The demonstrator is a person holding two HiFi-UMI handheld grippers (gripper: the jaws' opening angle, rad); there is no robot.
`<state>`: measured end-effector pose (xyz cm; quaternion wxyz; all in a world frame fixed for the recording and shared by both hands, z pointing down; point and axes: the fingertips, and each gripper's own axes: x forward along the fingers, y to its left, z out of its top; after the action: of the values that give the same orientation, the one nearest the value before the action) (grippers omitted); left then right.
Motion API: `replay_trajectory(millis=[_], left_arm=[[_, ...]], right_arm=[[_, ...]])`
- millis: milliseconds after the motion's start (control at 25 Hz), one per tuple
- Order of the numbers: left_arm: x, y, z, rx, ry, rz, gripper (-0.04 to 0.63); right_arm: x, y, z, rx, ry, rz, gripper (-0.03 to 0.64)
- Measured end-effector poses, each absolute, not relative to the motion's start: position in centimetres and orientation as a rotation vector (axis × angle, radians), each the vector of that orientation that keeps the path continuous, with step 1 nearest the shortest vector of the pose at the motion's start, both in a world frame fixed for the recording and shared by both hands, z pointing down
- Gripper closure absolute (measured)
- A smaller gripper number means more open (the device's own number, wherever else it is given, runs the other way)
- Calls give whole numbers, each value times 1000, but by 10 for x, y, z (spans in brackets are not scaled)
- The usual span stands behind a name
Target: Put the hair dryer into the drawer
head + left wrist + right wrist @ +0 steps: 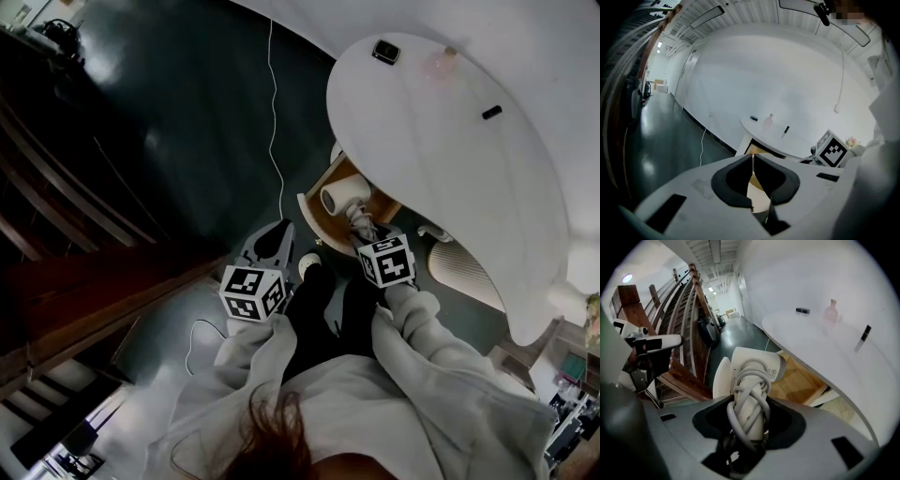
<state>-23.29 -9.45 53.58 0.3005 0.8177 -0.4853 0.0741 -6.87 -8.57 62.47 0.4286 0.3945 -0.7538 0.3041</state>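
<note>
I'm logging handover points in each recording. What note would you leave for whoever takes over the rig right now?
The left gripper is shut and empty, held to one side.
The right gripper is shut on the handle of the hair dryer, which has its cord wrapped round it.
The drawer is open under the white table, and the dryer hangs over the opening, not yet inside.
Done: drawer open, dryer in hand.
Left: lower it in, release, and probably close the drawer.
</note>
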Motion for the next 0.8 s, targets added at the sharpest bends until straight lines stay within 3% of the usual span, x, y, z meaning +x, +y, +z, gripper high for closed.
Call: replay_trajectory(millis=[800], left_arm=[[-245,-99,542,2105,-1329,163,572]], right_arm=[[-50,-137,653,1375,-1640,1102,367]])
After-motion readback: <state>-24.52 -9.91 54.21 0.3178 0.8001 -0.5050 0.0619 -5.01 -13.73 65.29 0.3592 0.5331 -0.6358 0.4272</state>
